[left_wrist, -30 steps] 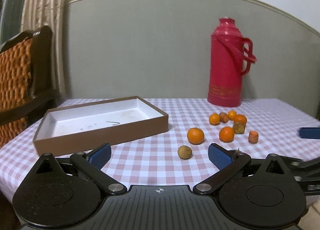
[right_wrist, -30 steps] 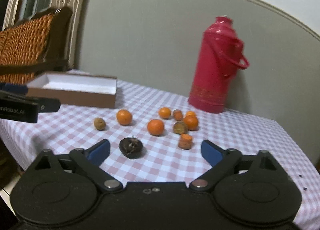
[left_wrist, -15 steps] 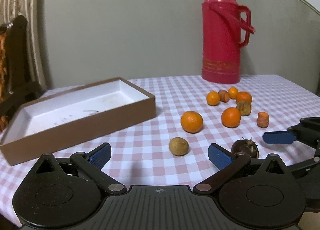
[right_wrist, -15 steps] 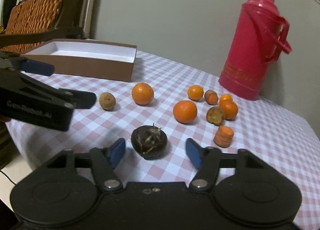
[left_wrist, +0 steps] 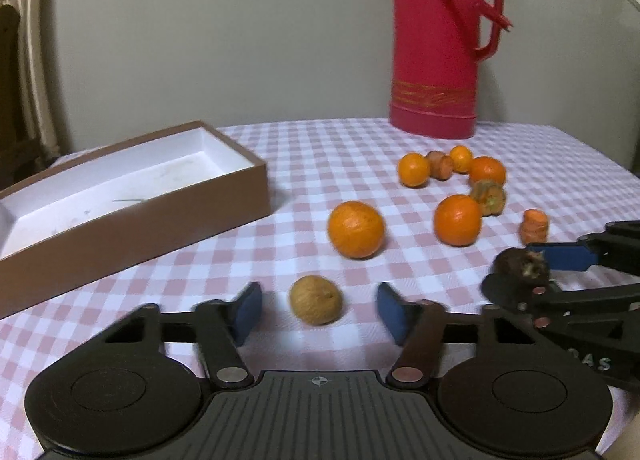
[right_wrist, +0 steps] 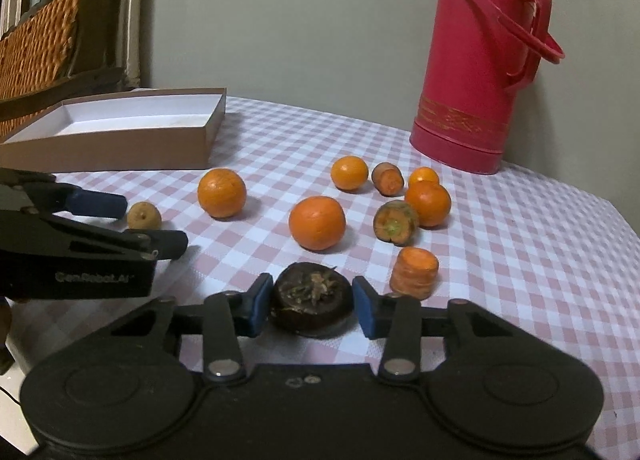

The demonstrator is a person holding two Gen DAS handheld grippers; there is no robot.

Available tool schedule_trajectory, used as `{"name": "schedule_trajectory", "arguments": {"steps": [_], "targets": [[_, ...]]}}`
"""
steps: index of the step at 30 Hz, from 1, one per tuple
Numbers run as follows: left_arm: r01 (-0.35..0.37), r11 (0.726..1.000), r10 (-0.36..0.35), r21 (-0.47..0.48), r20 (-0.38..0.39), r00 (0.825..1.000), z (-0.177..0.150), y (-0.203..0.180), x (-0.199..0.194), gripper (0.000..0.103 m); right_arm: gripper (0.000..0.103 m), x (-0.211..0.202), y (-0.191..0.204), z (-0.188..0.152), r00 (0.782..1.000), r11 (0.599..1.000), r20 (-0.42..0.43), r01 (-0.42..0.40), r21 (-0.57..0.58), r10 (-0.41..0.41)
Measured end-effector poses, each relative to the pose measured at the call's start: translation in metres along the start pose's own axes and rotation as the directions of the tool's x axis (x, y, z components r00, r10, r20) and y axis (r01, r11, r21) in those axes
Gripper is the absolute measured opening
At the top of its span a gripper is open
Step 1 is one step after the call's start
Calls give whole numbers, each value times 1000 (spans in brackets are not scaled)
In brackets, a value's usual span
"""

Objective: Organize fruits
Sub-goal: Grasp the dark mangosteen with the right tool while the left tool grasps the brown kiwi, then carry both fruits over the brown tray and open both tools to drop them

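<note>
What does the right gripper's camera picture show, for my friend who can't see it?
The right gripper is closing around a dark round fruit on a pink checked tablecloth. Behind lie oranges, carrot pieces, a red thermos and, at left, an open brown box and the left gripper.

I see a pink-and-white checked tablecloth-covered table carrying an open brown cardboard box, scattered round oranges, and a red plastic thermos.
</note>
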State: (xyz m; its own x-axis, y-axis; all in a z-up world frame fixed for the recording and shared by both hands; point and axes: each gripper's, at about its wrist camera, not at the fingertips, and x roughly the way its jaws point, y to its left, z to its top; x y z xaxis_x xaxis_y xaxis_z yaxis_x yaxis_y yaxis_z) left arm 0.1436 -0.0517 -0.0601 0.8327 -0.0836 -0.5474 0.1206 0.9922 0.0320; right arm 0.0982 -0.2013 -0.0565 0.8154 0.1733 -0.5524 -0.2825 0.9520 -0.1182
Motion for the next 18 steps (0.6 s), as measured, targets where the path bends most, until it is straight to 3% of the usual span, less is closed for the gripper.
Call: {"name": "schedule_trajectory", "arguments": {"steps": [3, 18], "targets": [[13, 1000, -13, 23, 6, 1000, 0, -7, -2, 28, 33, 1, -1, 2, 1000, 1000, -6, -3, 17, 3], [-24, 1000, 26, -15, 83, 996, 1, 26, -47, 28, 32, -38, 12, 13, 995, 1000, 100, -11, 5, 10]]}}
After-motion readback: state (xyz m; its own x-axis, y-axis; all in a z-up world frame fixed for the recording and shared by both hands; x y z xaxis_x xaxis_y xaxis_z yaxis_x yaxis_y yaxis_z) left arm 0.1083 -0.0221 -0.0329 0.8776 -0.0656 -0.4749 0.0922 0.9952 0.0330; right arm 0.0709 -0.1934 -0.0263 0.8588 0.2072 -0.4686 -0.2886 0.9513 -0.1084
